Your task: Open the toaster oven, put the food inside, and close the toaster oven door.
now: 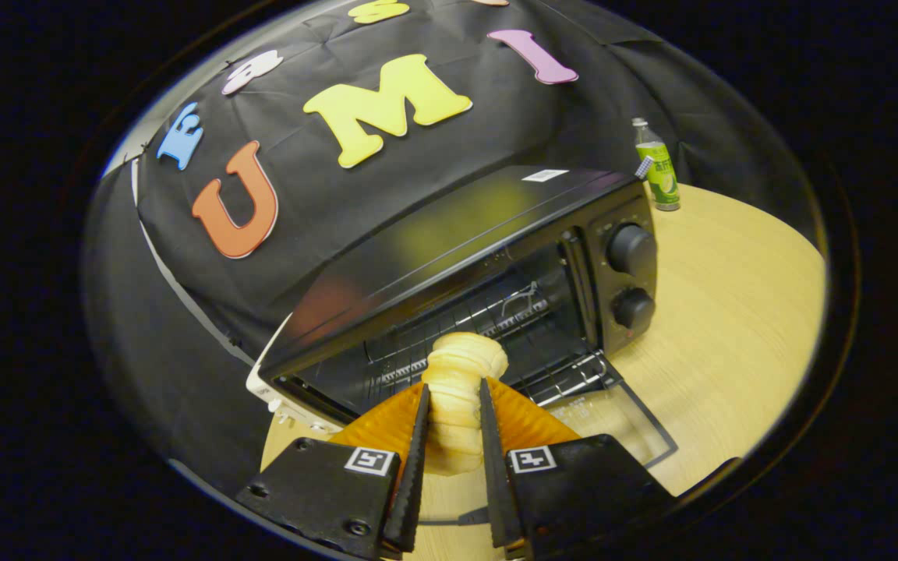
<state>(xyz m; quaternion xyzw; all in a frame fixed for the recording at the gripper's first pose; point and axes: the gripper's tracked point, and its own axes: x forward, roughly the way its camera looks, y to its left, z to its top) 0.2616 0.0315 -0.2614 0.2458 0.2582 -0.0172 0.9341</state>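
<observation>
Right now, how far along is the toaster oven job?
Done: the toaster oven door is down, baring the wire rack. In hand: the gripper fingers are shut on the bread roll, held just before the opening. Left: set the bread roll on the rack, let go, close the door.

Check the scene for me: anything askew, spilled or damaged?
Nothing stands out. The gripper is shut on the bread ahead of the open toaster oven; the bottle beyond stands upright.

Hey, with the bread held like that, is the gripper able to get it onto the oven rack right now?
Probably yes. The toaster oven door is folded down, the wire rack sits just beyond the bread clamped in the gripper, with nothing between.
</observation>
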